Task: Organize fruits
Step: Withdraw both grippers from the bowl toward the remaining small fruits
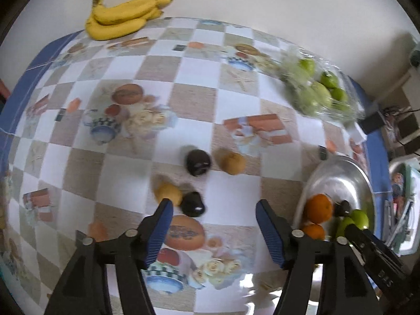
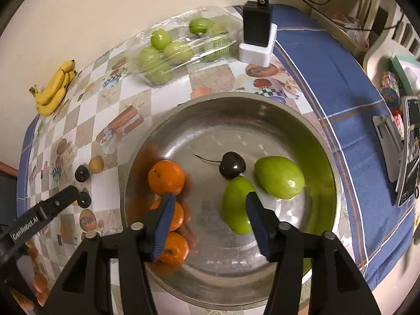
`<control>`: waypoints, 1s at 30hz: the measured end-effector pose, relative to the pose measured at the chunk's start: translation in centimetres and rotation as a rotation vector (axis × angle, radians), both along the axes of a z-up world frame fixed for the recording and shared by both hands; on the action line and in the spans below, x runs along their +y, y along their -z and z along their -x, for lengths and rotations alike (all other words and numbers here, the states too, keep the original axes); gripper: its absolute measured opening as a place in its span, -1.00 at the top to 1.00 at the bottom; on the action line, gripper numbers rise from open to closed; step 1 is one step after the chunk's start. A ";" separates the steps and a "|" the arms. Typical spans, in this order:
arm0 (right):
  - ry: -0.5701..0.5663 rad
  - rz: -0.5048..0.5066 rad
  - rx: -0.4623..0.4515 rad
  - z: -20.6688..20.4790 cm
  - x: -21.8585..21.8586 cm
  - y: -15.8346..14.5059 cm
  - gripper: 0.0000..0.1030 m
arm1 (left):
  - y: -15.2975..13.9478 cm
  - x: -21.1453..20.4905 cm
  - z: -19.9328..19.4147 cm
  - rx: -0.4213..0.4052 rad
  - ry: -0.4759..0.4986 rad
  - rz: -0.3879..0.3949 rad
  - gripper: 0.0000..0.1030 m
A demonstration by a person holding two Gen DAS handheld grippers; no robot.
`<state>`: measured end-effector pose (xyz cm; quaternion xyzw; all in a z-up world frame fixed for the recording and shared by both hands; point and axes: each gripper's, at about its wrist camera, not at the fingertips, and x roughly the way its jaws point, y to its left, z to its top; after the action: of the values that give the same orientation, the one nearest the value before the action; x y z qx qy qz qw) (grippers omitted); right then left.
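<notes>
Bowl (image 2: 323,141) holding three oranges (image 2: 166,177), a cherry (image 2: 232,168) and two green fruits (image 2: 279,177); four small fruits (image 1: 196,162), bananas (image 1: 123,17) and a boxed batch (image 2: 181,44) are still waiting on the table (image 1: 118,157), both grippers (image 1: 214,211) (image 2: 208,204) hovering wide and empty.

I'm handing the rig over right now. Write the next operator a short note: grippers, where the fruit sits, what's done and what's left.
Left gripper: open, empty, above the loose fruit on the table.
Right gripper: open, empty, over the metal bowl.
In the bowl: three oranges, two green fruits, one dark cherry.
On the tablecloth: two dark fruits, two small yellow-brown fruits, close together.
At the far side: bananas, a clear pack of green fruit.
Left: probably the four loose fruits; whether bananas and pack move is unclear.
</notes>
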<state>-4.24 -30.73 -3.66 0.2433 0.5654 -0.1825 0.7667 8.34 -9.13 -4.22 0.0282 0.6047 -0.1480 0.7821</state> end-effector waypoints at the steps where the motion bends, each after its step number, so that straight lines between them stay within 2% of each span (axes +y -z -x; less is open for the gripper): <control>1: -0.003 0.005 -0.003 0.0 0.1 0.0 -0.34 | 0.0 0.3 0.0 -0.005 -0.007 -0.009 -0.51; 4: -0.012 0.006 -0.004 -0.2 0.2 0.1 -0.51 | 0.3 0.5 -0.2 -0.015 -0.025 -0.025 -0.70; 10: -0.020 0.015 -0.008 -0.4 0.5 0.3 -0.53 | 0.3 0.9 -0.5 -0.035 -0.044 -0.035 -0.94; 13: -0.020 0.013 -0.006 -0.4 0.6 0.4 -0.74 | 0.3 1.3 -0.6 -0.045 -0.059 -0.039 -0.99; 20: -0.021 0.010 -0.024 -0.5 0.7 0.5 -0.77 | 0.2 2.1 -1.0 -0.069 -0.099 -0.067 -1.00; 22: -0.022 0.008 -0.035 -0.6 0.7 0.4 -0.86 | 0.0 2.3 -1.1 -0.093 -0.103 -0.075 -1.00; 23: -0.022 0.009 -0.040 -0.6 0.8 0.4 -0.99 | -0.1 2.5 -1.1 -0.104 -0.104 -0.078 -1.00; 30: -0.051 0.013 -0.096 -1.4 1.9 -0.6 -1.00 | -0.5 3.9 -1.9 -0.130 -0.127 -0.084 -1.00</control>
<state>-2.83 -28.79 -3.06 0.2322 0.5329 -0.1545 0.7989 10.24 -5.18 -3.70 0.0322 0.5590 -0.0703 0.8256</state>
